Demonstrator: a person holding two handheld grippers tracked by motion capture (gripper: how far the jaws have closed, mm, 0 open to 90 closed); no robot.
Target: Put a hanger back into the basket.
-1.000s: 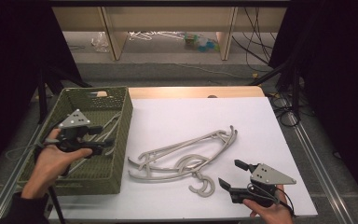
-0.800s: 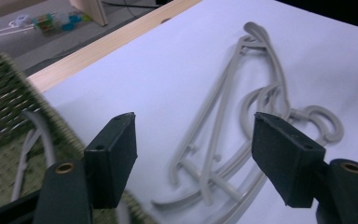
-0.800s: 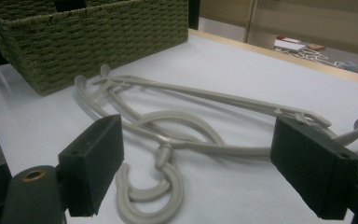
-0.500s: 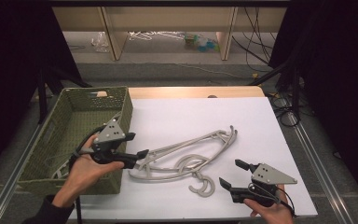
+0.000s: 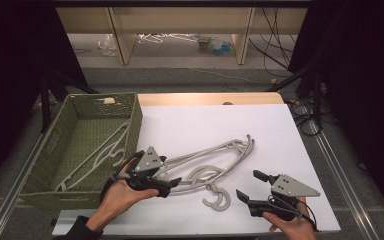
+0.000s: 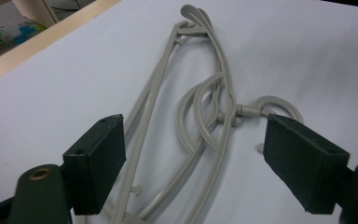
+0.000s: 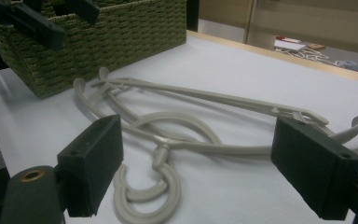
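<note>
Setting: white table sheet (image 5: 205, 125) under dim light, with dark curtains at both sides and shelving beyond the far edge.
Basket: your green woven basket (image 5: 87, 107) stands at the sheet's left edge; one pale hanger (image 5: 97, 157) already lies inside it.
Hangers: two grey plastic hangers (image 5: 207, 162) lie stacked and tangled near the middle of the sheet toward its near edge, hooks (image 5: 217, 200) curling toward you.
Look: slim matte arms, rounded hooks, small pegs along the bars; possibly a third is nested in, as the overlap is hard to read.
Handling: judged light, stiff and somewhat slick; they will likely drag each other along, so take one arm close to the hook stem.
Left gripper (image 5: 172, 184): jaws have just been opening and stand wide over the hangers' left ends, with the arms between them unpinched.
Right gripper (image 5: 247, 187): jaws apart, empty, near the sheet's near right corner, aimed at the hooks.
</note>
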